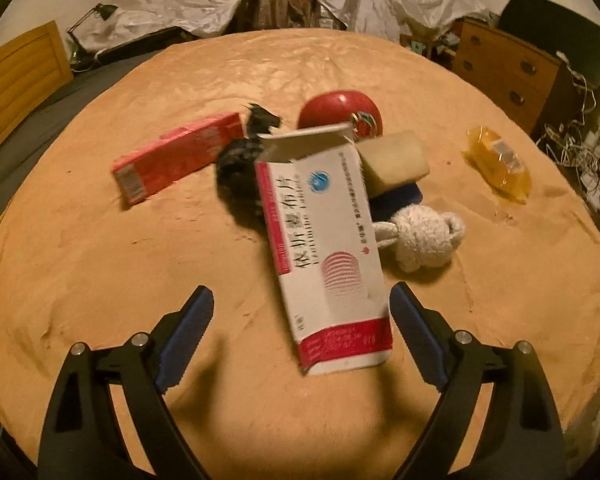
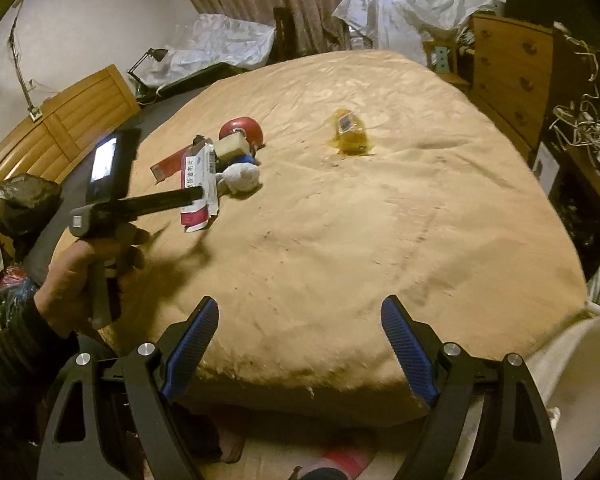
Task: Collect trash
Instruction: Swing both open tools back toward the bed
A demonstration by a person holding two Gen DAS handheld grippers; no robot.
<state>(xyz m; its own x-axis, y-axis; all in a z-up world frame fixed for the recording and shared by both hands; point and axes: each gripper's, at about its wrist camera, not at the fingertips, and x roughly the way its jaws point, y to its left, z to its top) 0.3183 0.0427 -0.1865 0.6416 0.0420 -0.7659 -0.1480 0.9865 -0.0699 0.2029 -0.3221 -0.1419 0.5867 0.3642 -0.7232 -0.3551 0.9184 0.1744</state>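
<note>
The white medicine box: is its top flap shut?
No, the white medicine box lies with its top flap standing open.

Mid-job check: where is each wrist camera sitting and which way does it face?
Left wrist: low over the bed, aimed down at the white medicine box; only its open fingers show.
Right wrist: at the bed's near edge, facing across it; open fingers, left hand and left gripper show.
Shared: box, yellow packet.

— Ahead of the left gripper (image 1: 302,320)? Blocked: white box (image 1: 324,248) between the jaws, rope knot (image 1: 424,238) and red box (image 1: 176,156) crowding behind.
— And the right gripper (image 2: 300,320)? Bare bed (image 2: 380,220) ahead, clear up to the yellow packet (image 2: 350,132).
</note>
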